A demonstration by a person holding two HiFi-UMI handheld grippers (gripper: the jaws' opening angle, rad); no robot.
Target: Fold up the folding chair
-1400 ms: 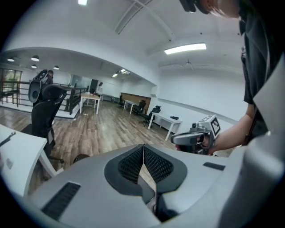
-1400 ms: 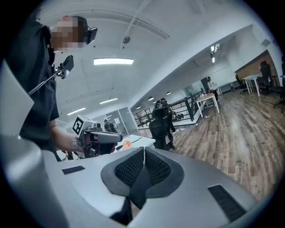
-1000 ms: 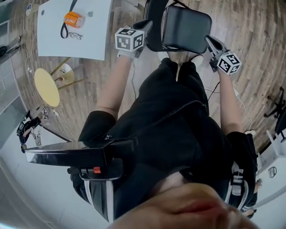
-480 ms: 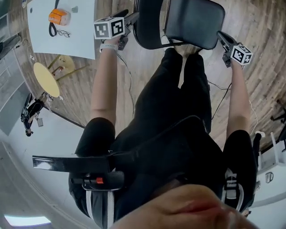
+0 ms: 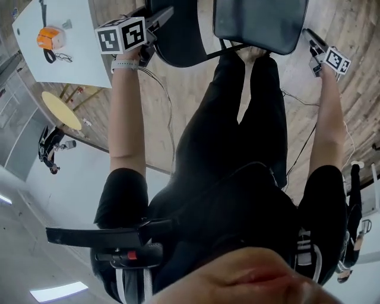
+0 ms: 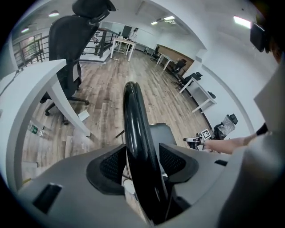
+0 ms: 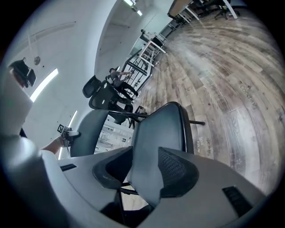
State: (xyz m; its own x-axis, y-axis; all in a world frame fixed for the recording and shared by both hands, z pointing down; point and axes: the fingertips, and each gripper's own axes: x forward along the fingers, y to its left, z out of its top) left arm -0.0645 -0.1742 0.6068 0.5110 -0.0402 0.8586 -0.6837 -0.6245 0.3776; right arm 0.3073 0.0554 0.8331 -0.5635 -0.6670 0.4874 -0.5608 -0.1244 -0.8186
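Note:
The black folding chair stands on the wood floor by the person's feet, its backrest [image 5: 178, 35] left of the seat [image 5: 261, 24]. My left gripper [image 5: 163, 15] is at the backrest's edge. In the left gripper view, the glossy black backrest rim [image 6: 133, 116] runs between the jaws of that gripper [image 6: 140, 162]. The jaws have just been opening and stand wide, not pressing. My right gripper [image 5: 309, 35] is at the seat's right corner. In the right gripper view, the seat panel [image 7: 160, 129] lies between its jaws [image 7: 144, 171], which have just been opening.
A white table [image 5: 65, 47] with an orange object [image 5: 48, 37] is at the upper left, with a round yellow stool [image 5: 61, 110] below it. A cable [image 5: 297, 101] trails on the floor. An office chair [image 6: 67, 49] and a white desk [image 6: 26, 89] stand beyond the folding chair.
Both arms have stretched out and down. The chair and both grippers have shifted toward the top of the head view, and the table has slid left.

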